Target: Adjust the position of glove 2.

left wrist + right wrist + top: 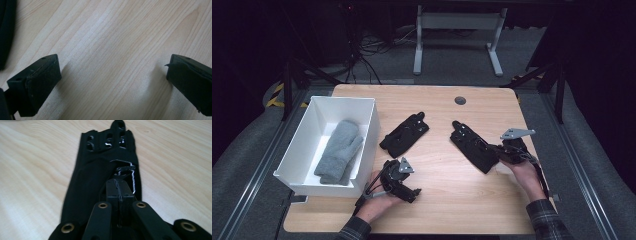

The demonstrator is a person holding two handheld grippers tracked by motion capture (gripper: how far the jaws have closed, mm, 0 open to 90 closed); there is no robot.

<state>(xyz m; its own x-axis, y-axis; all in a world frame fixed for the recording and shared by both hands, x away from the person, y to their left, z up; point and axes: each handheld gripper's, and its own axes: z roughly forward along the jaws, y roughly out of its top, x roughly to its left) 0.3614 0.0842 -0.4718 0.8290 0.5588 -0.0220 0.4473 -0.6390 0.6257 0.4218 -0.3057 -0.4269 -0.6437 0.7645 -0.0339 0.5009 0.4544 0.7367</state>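
Two black fingerless gloves lie on the wooden table (447,200). The left glove (404,134) rests near the middle, with its dark edge (5,30) at the left border of the left gripper view. My left gripper (412,194) hovers low over bare wood by the front edge, and its jaws (113,82) stand wide open with nothing between them. The right glove (472,145) lies further right. My right gripper (498,156) is shut on that glove's near cuff end, and the glove (100,170) stretches away beyond the closed tips (119,191).
A white bin (374,130) stands at the table's left edge with a grey mitten (338,150) inside it. A round cable hole (460,100) sits near the far edge. Bare wood spreads across the front centre of the table.
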